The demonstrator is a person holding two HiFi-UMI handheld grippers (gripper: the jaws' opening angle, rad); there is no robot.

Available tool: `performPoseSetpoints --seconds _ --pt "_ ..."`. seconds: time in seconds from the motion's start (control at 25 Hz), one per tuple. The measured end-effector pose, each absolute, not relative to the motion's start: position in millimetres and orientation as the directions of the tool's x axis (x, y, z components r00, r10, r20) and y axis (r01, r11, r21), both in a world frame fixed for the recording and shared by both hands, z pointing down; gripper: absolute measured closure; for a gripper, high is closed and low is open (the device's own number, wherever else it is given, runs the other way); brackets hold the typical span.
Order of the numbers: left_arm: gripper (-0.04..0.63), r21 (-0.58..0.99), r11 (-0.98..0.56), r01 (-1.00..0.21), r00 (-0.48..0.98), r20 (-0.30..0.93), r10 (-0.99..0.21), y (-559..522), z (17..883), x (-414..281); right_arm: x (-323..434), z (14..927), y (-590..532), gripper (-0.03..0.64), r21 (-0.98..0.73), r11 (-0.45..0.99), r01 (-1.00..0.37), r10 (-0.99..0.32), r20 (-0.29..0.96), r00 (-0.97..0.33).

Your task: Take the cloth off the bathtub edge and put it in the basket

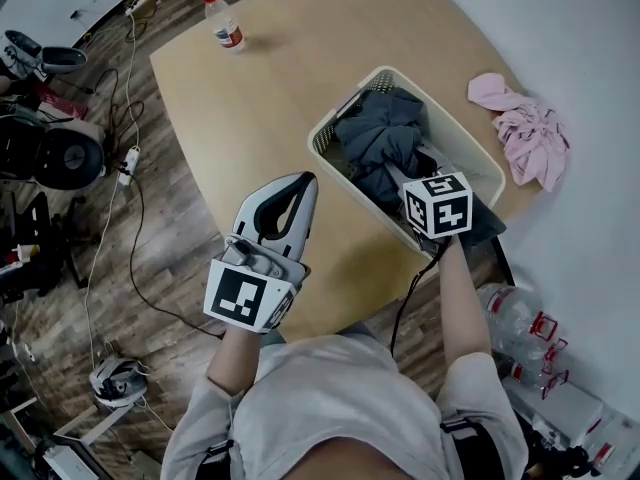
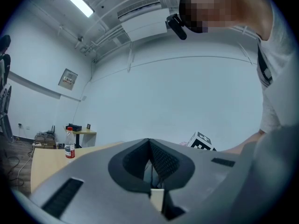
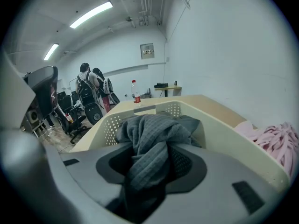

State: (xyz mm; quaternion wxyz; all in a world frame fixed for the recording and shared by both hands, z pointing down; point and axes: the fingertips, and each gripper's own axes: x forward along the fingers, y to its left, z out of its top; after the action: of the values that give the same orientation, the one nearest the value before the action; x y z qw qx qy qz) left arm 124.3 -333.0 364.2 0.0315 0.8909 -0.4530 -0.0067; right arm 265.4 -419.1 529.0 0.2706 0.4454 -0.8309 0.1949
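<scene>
A dark grey cloth (image 1: 380, 138) is piled in the cream basket (image 1: 330, 128) on the wooden table (image 1: 240, 98). My right gripper (image 1: 420, 183) reaches down over the basket's near rim, its marker cube hiding the jaws from the head camera. In the right gripper view the grey cloth (image 3: 149, 129) is bunched between the jaws of that gripper (image 3: 152, 148) and spills forward into the basket (image 3: 224, 134). My left gripper (image 1: 305, 180) hovers level over the table, left of the basket, with its jaws together and nothing in them (image 2: 149, 141).
A pink cloth (image 1: 525, 128) lies on the white surface (image 1: 580, 48) right of the basket. A water bottle (image 1: 224, 22) stands at the table's far end. Plastic bottles (image 1: 520, 318) sit on the floor at right; cables and chairs (image 1: 60, 148) are at left.
</scene>
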Motion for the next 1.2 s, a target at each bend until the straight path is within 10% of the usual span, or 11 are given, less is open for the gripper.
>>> performPoseSetpoints --seconds 1.2 --pt "0.598 0.043 -0.579 -0.814 0.579 0.008 -0.815 -302 358 107 262 546 -404 0.385 0.035 0.623 -0.782 -0.554 0.725 -0.409"
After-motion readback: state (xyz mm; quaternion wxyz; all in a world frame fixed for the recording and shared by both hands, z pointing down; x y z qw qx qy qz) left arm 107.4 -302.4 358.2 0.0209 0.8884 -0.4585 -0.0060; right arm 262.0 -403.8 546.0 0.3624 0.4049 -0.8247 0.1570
